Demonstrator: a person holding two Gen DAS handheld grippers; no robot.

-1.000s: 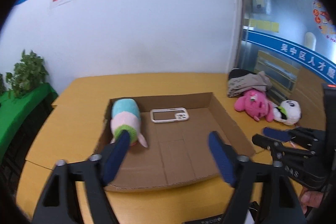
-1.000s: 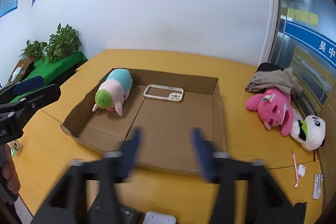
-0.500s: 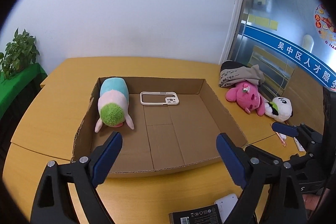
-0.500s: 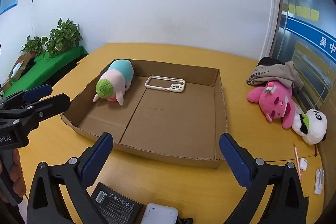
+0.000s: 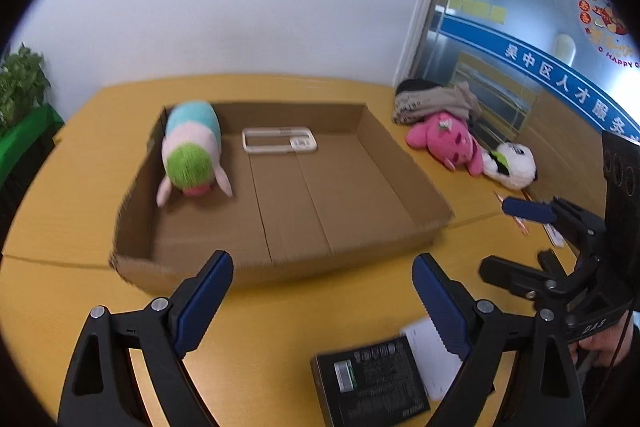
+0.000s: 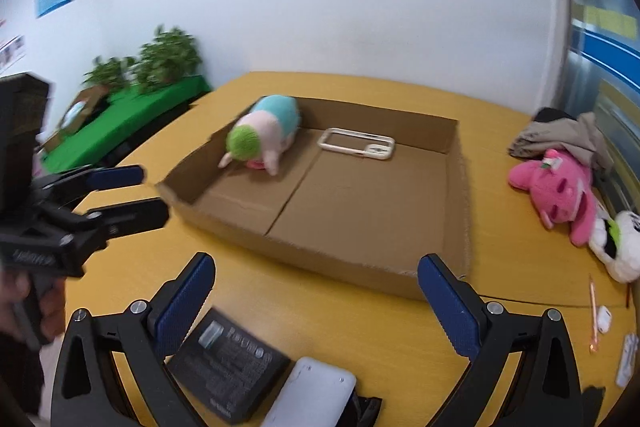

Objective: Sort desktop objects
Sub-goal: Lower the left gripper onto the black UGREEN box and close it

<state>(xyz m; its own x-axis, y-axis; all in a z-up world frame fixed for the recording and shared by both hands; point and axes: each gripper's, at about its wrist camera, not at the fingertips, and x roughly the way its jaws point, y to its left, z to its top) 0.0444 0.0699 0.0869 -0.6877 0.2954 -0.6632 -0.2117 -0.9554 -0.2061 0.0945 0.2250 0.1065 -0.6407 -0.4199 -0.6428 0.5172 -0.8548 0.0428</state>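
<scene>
A shallow cardboard tray [image 5: 404, 163] lies on the yellow table. Inside it are a pastel plush with a green head [image 5: 192, 147] at the left wall and a white phone case [image 5: 280, 143] at the back. A pink plush [image 5: 444, 141] and a panda plush [image 5: 510, 167] lie to the right of the tray. My left gripper [image 5: 320, 261] hangs open over the table in front of the tray, with nothing between its jaws. A black box [image 5: 368, 383] and a white flat device [image 5: 420, 343] lie just below it. My right gripper [image 6: 316, 261] is open and empty above the same black box [image 6: 228, 359].
A pile of cloth [image 5: 432, 101] lies behind the pink plush. A pen [image 6: 593, 311] and small white items [image 6: 604, 319] sit near the table's right edge. Potted plants [image 6: 168, 61] stand on a green stand at the left. A hand holds each gripper.
Both grippers' jaws have spread from narrow to wide. Both views have sunk and tipped down, so the black box and white device at the near edge now show more fully.
</scene>
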